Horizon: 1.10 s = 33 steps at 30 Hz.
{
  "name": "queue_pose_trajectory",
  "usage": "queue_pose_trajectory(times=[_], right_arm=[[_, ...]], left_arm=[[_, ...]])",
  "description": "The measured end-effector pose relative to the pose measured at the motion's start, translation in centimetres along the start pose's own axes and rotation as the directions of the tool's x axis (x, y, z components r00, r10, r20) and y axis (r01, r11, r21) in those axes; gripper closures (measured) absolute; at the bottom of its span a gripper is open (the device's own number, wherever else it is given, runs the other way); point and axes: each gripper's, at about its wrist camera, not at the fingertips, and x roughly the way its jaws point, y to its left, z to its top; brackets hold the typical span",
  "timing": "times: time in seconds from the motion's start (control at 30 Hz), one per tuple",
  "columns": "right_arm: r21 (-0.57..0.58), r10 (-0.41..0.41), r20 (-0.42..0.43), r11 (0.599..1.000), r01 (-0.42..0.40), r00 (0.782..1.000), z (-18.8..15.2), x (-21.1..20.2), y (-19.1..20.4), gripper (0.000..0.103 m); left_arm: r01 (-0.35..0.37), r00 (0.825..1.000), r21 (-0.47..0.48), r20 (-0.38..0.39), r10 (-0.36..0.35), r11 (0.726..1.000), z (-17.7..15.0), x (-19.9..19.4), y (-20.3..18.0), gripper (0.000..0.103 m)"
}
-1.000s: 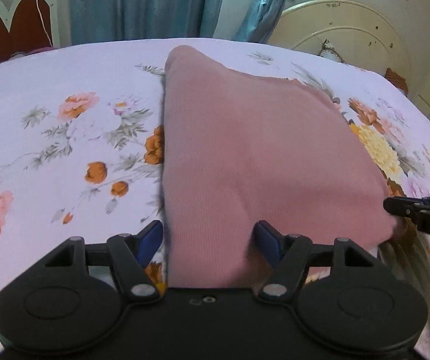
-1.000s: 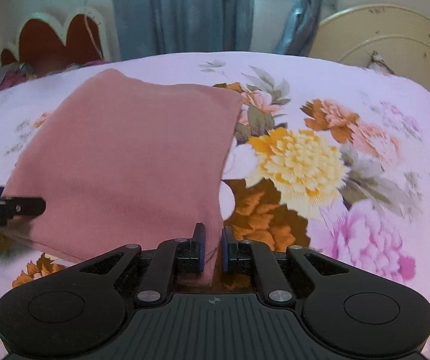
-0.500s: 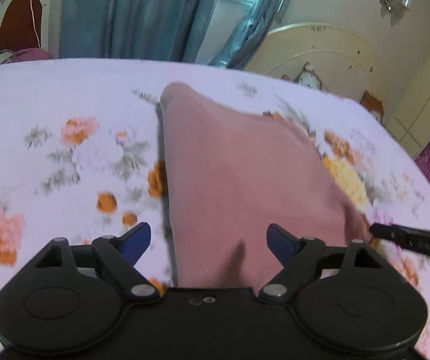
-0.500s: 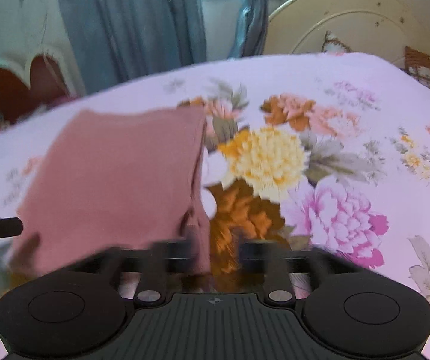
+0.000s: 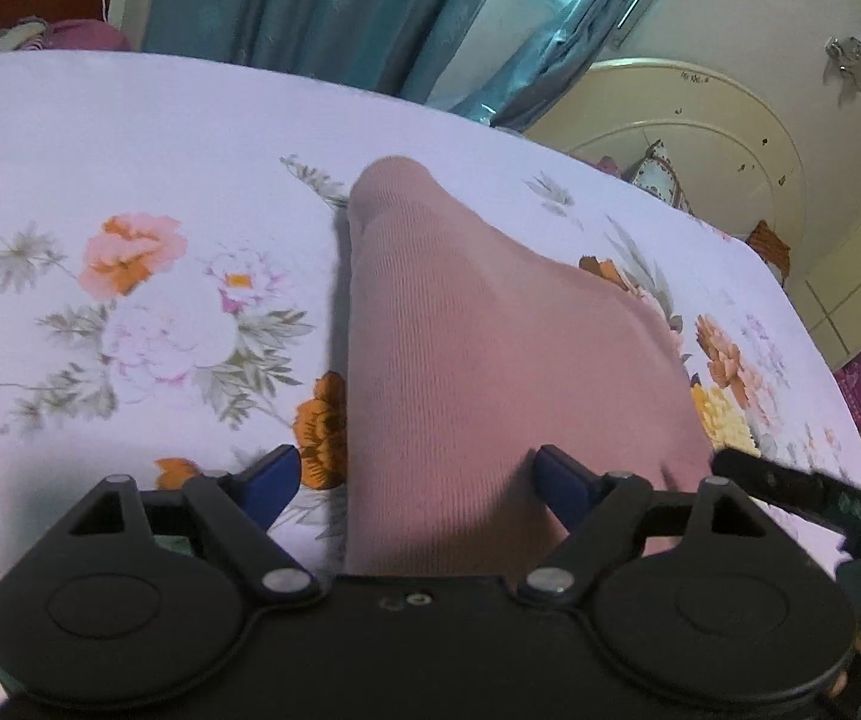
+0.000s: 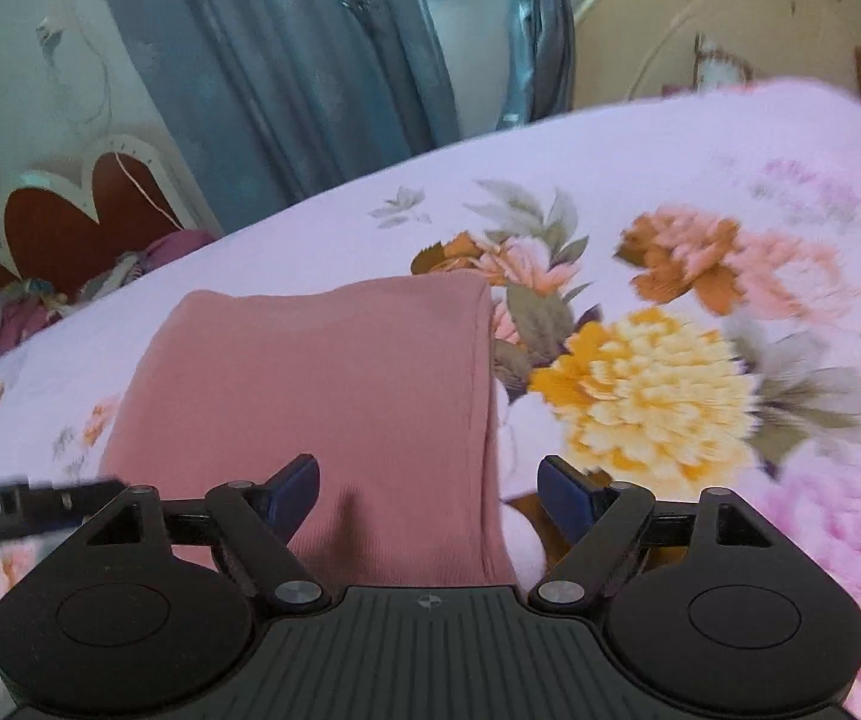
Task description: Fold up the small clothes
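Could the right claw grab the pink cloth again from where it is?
Probably yes. The right claw is open, and the near edge of the pink cloth lies flat on the bedsheet between its fingers, with nothing covering it.

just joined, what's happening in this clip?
A person with a handheld gripper in each hand is folding a pink garment on a floral bedsheet. The garment lies folded flat. The left gripper and right gripper are both open over its near edge, gripping nothing.
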Motion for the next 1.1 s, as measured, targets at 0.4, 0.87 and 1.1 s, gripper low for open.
queue_pose_trajectory(times=[0.4, 0.87, 1.1], right_arm=[[0.008, 0.199, -0.089, 0.980, -0.199, 0.976, 0.6, 5.2, -1.6, 0.058], [0.062, 0.296, -0.068, 0.954, -0.292, 0.953, 1.9, 3.7, -0.1, 0.082], [0.051, 0.333, -0.039, 0.942, -0.331, 0.942, 2.2, 1.8, 3.7, 0.082]], left_arm=[[0.044, 0.999, 0.032, -0.033, -0.043, 0.999, 0.6, 3.3, -1.1, 0.028], [0.046, 0.998, 0.100, 0.035, -0.049, 0.994, 1.1, 0.7, -2.8, 0.069], [0.059, 0.995, 0.132, 0.073, -0.069, 0.990, 1.4, -2.8, -2.5, 0.070]])
